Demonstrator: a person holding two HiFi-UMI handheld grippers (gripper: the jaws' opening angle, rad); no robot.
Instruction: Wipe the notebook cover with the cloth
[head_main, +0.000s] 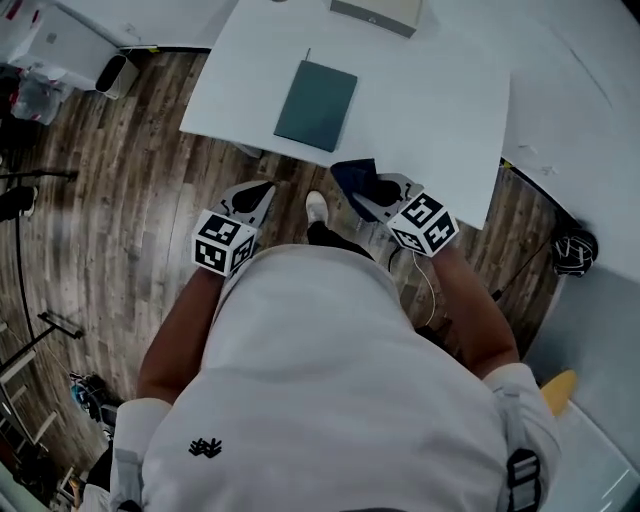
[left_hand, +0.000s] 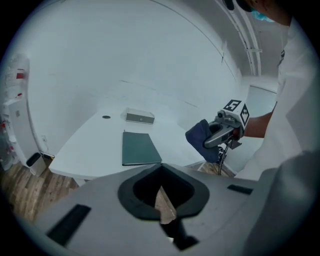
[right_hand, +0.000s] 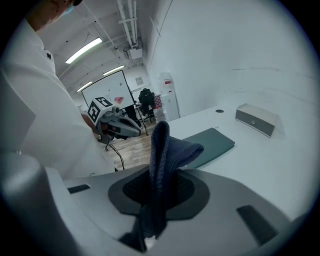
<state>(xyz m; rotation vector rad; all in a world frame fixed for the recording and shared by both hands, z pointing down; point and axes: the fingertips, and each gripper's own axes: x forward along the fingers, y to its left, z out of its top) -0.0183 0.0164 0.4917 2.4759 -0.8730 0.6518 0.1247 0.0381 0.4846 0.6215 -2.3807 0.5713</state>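
A dark green notebook (head_main: 316, 104) lies flat and closed on the white table (head_main: 430, 100), near its front edge. Both grippers hang off the table, in front of that edge and close to my body. My right gripper (head_main: 365, 188) is shut on a dark blue cloth (head_main: 355, 176), which stands up bunched between its jaws (right_hand: 162, 150). The notebook (right_hand: 212, 144) lies beyond the cloth. My left gripper (head_main: 256, 192) is over the wood floor, jaws together with nothing in them (left_hand: 162, 200). From it I see the notebook (left_hand: 139, 148) ahead and the cloth (left_hand: 201, 137) to the right.
A flat grey box (head_main: 377, 14) lies at the back of the table behind the notebook, with a small dark round hole (left_hand: 106, 117) to its left. A white bin (head_main: 118, 75) stands on the floor at left. A black-and-white object (head_main: 573, 252) lies at right.
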